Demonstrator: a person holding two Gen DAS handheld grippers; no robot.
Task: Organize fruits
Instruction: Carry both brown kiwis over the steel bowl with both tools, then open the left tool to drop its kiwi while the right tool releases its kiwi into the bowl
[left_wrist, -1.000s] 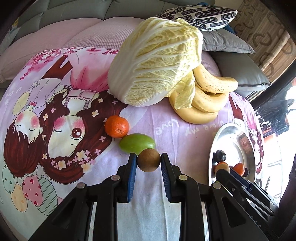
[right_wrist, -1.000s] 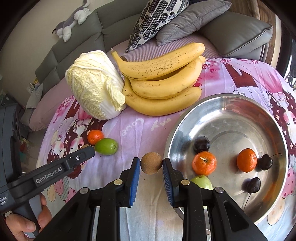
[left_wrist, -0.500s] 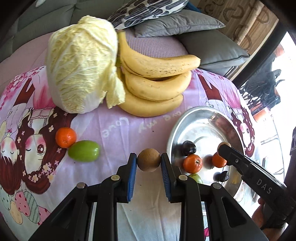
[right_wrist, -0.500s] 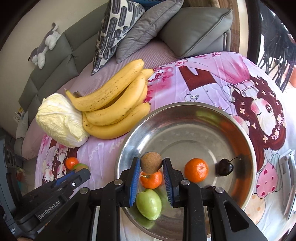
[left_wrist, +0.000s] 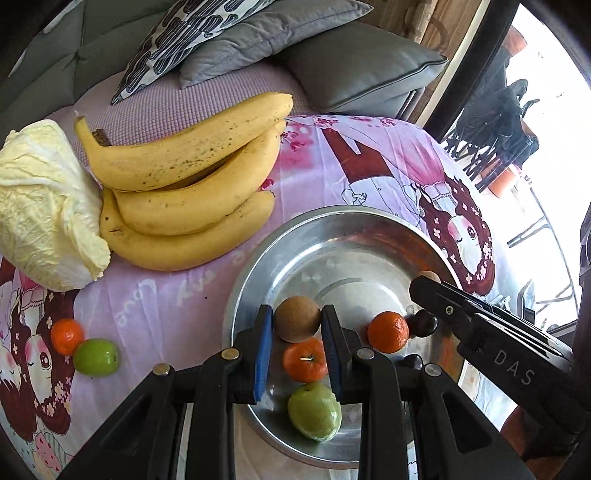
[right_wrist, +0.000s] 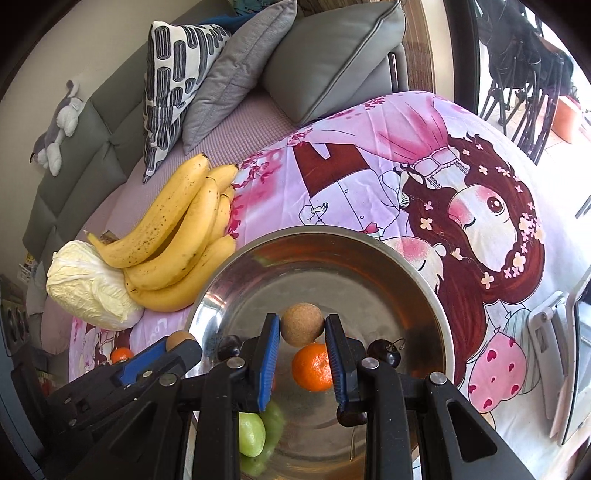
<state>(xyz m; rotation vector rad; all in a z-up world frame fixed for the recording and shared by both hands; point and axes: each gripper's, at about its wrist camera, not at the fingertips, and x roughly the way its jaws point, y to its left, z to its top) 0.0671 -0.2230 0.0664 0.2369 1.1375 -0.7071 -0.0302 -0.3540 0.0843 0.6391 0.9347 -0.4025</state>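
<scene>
Two claws, each clamped on a small brown round fruit, both over the steel bowl (left_wrist: 236, 295). Left claw (left_wrist: 297, 325) grips its brown fruit (left_wrist: 297, 319) above the bowl's near-left part, directly over a tangerine (left_wrist: 304, 360) and green fruit (left_wrist: 314, 411); drop is straight down. Right claw (right_wrist: 302, 330) holds its brown fruit (right_wrist: 302, 325) over another tangerine (right_wrist: 312, 367), nearer bowl centre. Round fruits, no long axis. Only the left view shows the loose tangerine (left_wrist: 66, 336) and green fruit (left_wrist: 96, 357) left on the surface; right view shows cherries (right_wrist: 382, 352) closer.
</scene>
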